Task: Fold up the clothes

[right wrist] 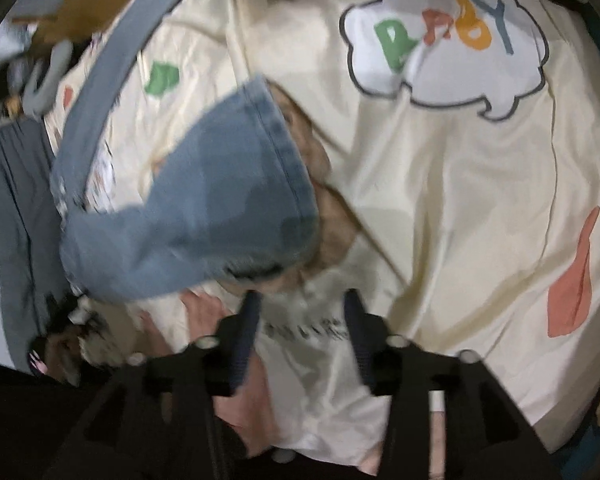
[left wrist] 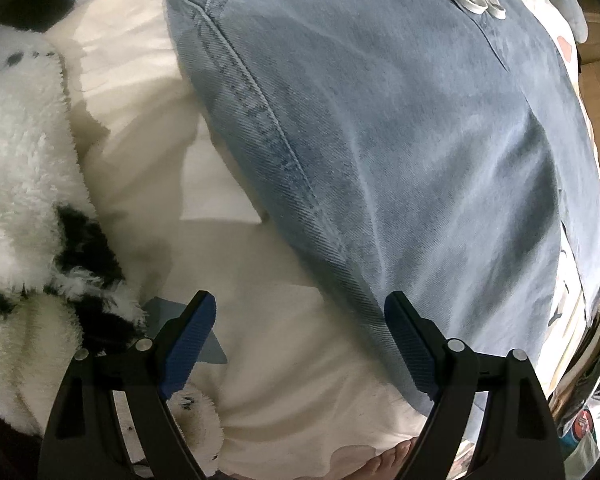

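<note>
Blue denim jeans (left wrist: 380, 140) sprawl across the cream sheet (right wrist: 460, 200). Left gripper (left wrist: 300, 344) hangs wide and empty above them; right gripper (right wrist: 300, 336) is partly parted, holding nothing. Heavy, floppy denim, I'd say: best pinched along the stitched hem (right wrist: 288, 148).

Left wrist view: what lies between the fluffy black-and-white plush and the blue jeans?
In the left wrist view, only rumpled cream fabric fills the stretch between the plush and the jeans. The open left gripper hangs over its near end, holding nothing.
</note>
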A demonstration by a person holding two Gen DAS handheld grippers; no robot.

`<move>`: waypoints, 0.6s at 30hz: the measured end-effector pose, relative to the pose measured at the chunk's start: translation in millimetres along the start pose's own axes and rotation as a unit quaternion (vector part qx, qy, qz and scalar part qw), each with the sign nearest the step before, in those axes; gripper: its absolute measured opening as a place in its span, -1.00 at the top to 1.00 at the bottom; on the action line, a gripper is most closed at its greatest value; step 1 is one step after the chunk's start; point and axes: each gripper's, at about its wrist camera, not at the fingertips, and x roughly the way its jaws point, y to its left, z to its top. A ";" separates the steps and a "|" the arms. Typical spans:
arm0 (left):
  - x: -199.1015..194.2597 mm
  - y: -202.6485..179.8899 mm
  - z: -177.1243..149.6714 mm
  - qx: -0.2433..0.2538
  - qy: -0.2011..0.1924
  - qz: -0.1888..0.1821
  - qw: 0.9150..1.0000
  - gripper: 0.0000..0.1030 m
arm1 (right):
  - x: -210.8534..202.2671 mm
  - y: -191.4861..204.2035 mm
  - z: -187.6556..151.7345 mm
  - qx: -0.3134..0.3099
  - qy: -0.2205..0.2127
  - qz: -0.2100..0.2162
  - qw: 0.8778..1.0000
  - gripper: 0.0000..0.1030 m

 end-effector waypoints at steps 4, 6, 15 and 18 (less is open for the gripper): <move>-1.8 2.8 -3.7 -0.001 -0.004 0.000 1.000 -0.67 | -4.0 1.1 10.4 0.032 -0.006 0.017 0.999 0.12; -3.0 3.5 -5.3 0.000 -0.008 0.000 1.000 -0.67 | -2.1 2.7 14.1 0.052 -0.007 0.021 0.998 0.12; -5.2 5.8 -10.6 0.002 -0.020 -0.002 1.000 -0.67 | -3.7 -1.6 31.6 0.112 0.001 0.045 0.993 0.11; -6.8 6.7 -10.6 -0.004 -0.029 -0.009 1.000 -0.67 | -1.6 -6.6 34.5 0.135 -0.001 0.054 0.989 0.11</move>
